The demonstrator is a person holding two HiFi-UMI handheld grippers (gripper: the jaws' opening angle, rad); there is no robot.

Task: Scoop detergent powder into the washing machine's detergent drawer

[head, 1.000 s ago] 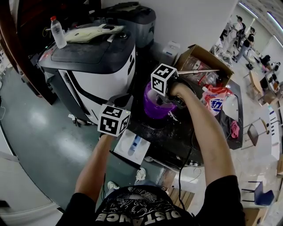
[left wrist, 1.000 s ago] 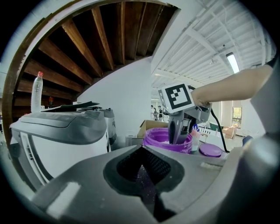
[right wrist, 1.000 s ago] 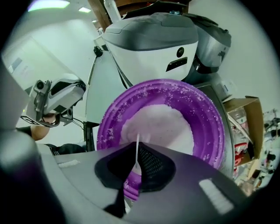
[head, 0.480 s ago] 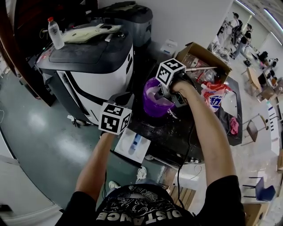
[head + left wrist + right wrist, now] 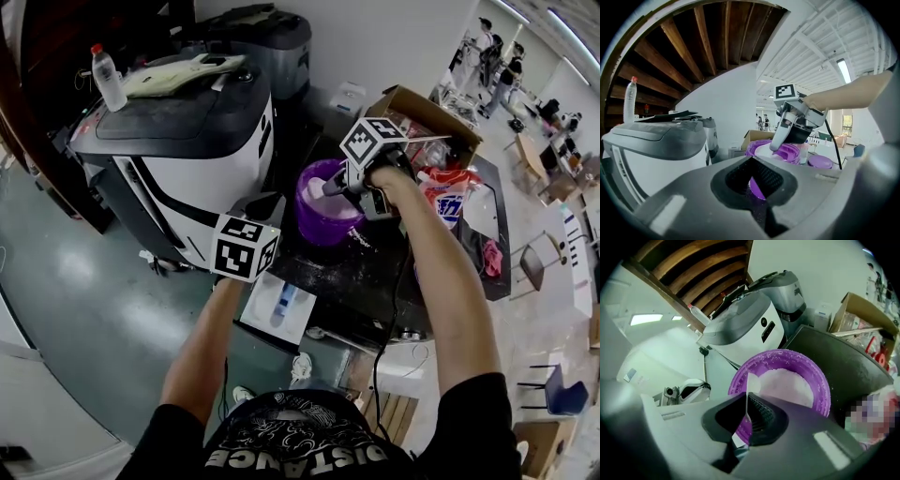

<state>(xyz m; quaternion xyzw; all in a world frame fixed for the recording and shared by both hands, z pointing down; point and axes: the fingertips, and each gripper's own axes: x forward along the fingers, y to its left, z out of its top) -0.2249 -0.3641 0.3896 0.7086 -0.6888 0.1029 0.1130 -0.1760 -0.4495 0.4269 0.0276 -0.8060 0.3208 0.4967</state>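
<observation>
1. R gripper (image 5: 749,416) is pressed shut on the thin handle of a white spoon (image 5: 752,383). The spoon's bowl is held edge-on over the powder (image 5: 783,383) in the purple tub (image 5: 787,354), prob. so a load can be dug out.
2. The tub is stood on the dark table (image 5: 375,272), just beside the washing machine (image 5: 202,159). The detergent drawer (image 5: 278,314) is seen pulled open near the tub, so the carry should be short.
3. L gripper (image 5: 757,178): jaws are closed, nothing pinched. It is pointed at the tub's side; contact can't be told. It is likely placed to steady the tub.
4. R forearm is stretched fwd, wrist tipped down into the tub. L arm is held lower, above the drawer.
</observation>
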